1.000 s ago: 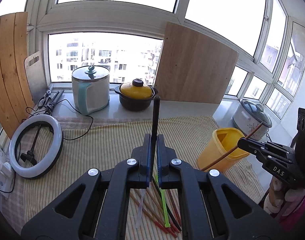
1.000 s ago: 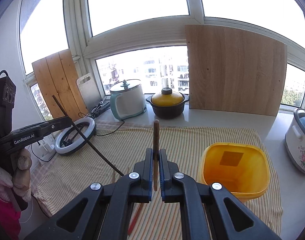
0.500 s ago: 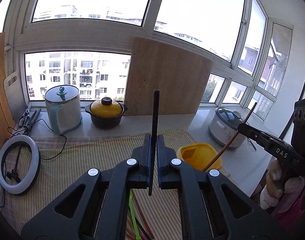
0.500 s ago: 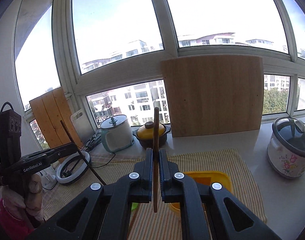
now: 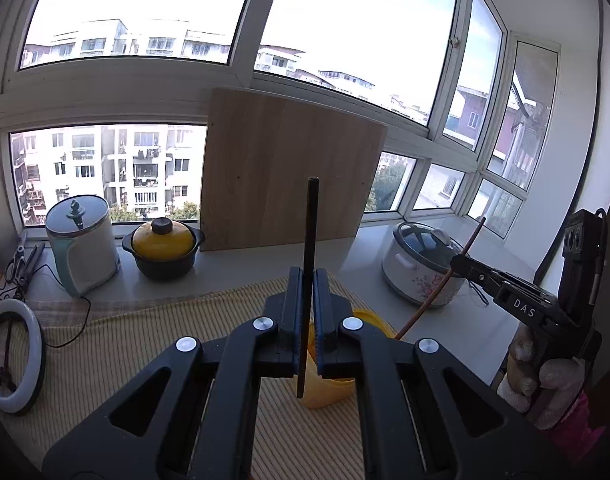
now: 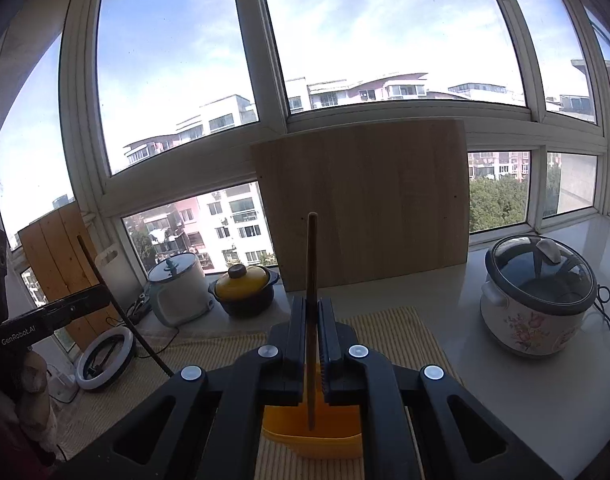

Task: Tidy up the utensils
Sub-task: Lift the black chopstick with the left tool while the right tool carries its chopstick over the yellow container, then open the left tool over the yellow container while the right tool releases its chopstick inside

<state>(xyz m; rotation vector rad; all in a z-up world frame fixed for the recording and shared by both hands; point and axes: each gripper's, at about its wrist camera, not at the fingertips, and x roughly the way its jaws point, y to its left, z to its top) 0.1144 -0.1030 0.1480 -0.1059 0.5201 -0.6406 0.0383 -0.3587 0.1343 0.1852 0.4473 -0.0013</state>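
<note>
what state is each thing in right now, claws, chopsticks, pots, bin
left claw: shut on black chopstick, upright
right claw: shut on brown chopstick, upright
yellow bin: open
clay pot: lidded
rice cooker: lid closed

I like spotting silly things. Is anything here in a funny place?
Yes: a big wooden board stands leaning against the window, blocking part of it. Each hand-held gripper, left and right, holds one chopstick upright above the yellow bin.

rice cooker [image 6: 539, 306] right of yellow bin [image 6: 313, 430], clay pot [image 6: 243, 290] behind, open counter [image 6: 505, 384] between
</note>
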